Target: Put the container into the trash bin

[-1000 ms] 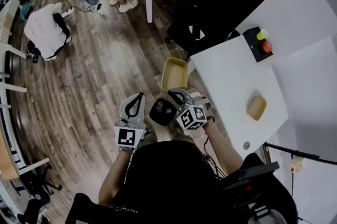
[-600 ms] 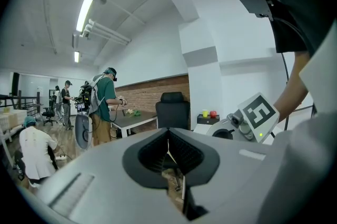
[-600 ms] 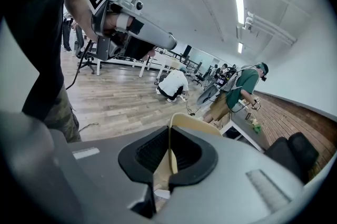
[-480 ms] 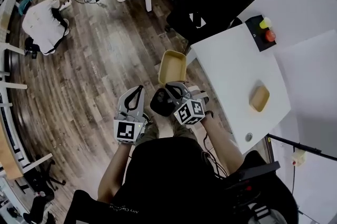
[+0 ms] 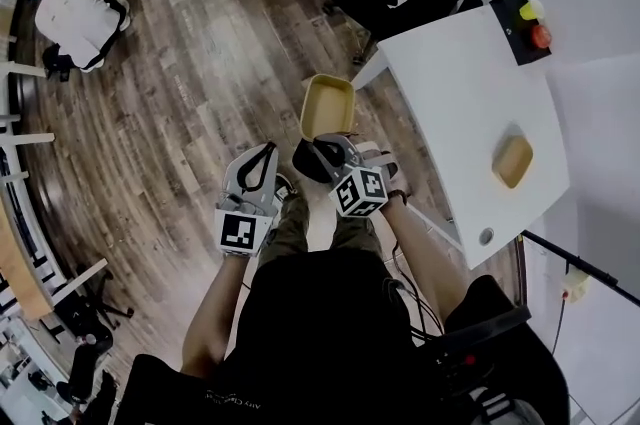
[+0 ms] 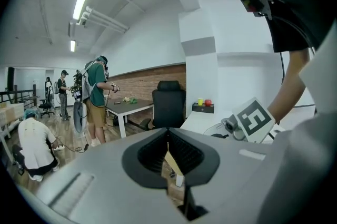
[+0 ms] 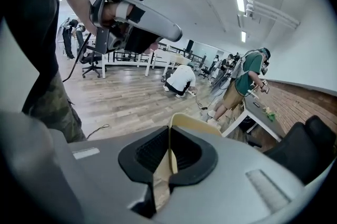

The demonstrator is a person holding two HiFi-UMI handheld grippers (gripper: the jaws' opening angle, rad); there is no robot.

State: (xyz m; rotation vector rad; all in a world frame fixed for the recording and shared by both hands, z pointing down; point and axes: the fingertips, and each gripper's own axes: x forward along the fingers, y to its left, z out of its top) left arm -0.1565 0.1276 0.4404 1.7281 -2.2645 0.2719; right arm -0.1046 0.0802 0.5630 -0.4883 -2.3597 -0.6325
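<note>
Both grippers have come lower over the last second, and the container has come down with them toward the floor. The left gripper (image 5: 262, 158) has its jaws together with nothing between them. The right gripper (image 5: 325, 149) is clamped on the near rim of the tan container (image 5: 328, 105), whose thin wall stands between its pads in the right gripper view. The container hangs open side up over the wooden floor (image 5: 180, 93). Just beside it, partly under the right gripper, is a black round thing (image 5: 303, 163), probably the trash bin. The lowering looks like the approach to the drop, which is not yet made. Farther right, the white table (image 5: 450, 83) carries a second tan dish (image 5: 513, 161).
</note>
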